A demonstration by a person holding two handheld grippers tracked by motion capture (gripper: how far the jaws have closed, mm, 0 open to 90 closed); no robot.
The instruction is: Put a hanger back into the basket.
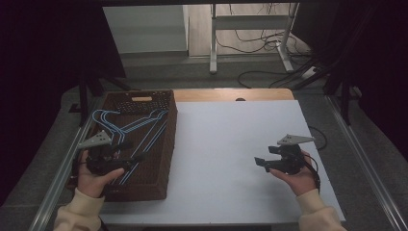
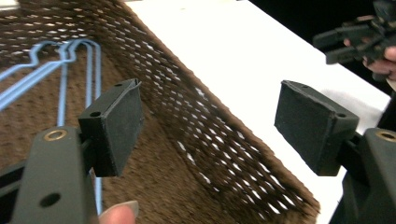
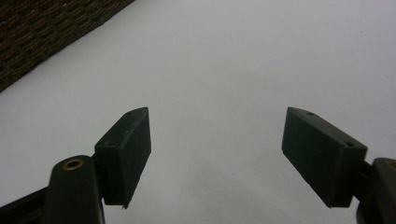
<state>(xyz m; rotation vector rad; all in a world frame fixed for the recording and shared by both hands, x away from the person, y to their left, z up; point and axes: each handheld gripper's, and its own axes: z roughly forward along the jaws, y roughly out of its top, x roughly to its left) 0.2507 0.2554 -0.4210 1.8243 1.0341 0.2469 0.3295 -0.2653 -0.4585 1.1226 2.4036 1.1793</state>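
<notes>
The blue wire hangers lie flat in the brown woven basket at the left edge of the table, stacked together, their hooks up toward the far end and their long wires running down toward the person — roughly from twelve o'clock to six in the high view.

The left gripper hovers over the near half of the basket, right above the lower ends of those wires, its fingers spread wide with nothing between them. In the left gripper view the hangers sit at about ten o'clock from the fingers, down on the basket floor, and the basket's long side wall runs between the two fingers.

The right gripper is held over bare table well apart from the basket, pointing toward nine o'clock, its fingers also wide apart and empty.

So the left hand is plainly the nearer one. My reading is that a pick would turn on this: the wires run lengthwise along the basket, so the left fingers need to drop and straddle a wire across its length — closing along it would likely slip off. The thin stacked wires may also come up together.
</notes>
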